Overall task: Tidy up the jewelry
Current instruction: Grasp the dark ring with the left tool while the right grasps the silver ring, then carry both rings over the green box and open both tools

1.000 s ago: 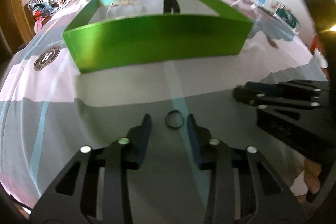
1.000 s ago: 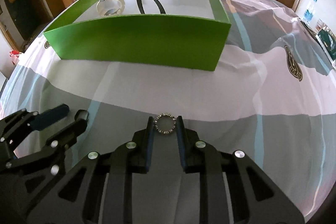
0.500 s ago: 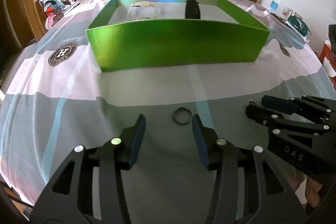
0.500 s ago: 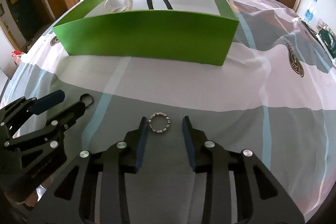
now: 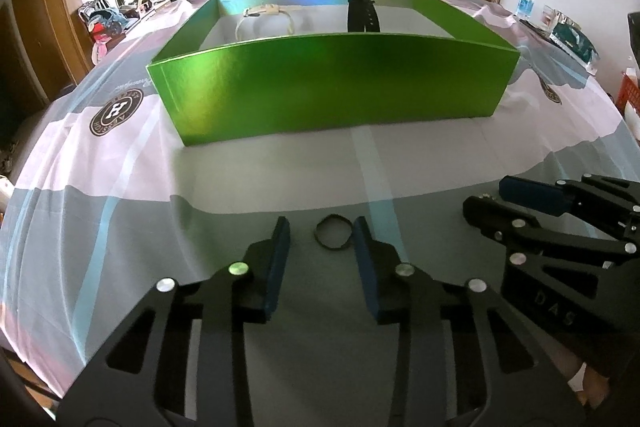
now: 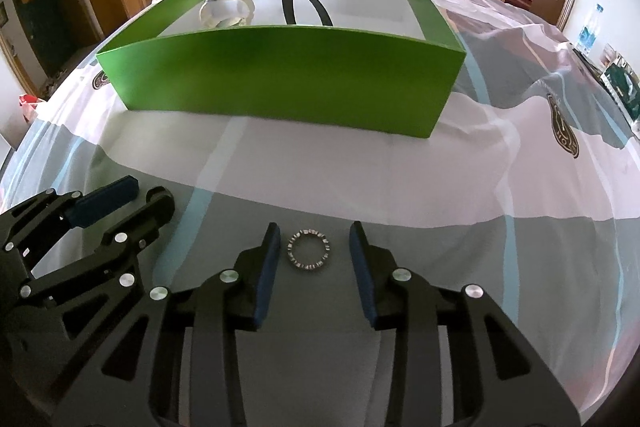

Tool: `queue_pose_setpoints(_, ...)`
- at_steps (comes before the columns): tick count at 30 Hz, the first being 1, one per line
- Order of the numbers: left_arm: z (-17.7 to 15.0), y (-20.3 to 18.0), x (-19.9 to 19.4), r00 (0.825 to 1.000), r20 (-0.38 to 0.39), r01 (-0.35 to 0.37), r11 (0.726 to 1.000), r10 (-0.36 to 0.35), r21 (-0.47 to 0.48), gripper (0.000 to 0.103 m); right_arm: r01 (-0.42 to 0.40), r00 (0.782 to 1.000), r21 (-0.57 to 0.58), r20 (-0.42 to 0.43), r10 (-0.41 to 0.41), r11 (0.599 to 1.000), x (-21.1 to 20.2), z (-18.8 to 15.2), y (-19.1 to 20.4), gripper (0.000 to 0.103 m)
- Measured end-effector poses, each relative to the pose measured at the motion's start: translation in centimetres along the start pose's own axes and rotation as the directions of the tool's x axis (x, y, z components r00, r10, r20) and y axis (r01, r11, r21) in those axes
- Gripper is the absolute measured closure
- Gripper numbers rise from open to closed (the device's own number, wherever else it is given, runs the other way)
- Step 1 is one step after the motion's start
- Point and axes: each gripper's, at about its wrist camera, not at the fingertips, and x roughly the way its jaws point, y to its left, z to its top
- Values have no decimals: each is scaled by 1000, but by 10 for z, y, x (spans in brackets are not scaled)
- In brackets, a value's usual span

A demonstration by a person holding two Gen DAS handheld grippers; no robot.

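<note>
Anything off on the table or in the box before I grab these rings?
Nothing stands out. The dark ring and studded ring lie flat on the cloth, unpinched; the green box sits square, with both watches inside.

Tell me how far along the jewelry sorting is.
Done: a cream band and a black strap sit in the green box. In hand: nothing gripped; the left gripper brackets a dark ring, the right gripper a beaded silver ring. Left: both rings.
</note>
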Motion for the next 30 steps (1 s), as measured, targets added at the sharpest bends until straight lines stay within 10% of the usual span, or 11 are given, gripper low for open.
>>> queue_pose_setpoints(30,3,15,-8,999,24,-37,999,38,-38,85,-11,1000,21,29,10,1000,-8,2,2,81)
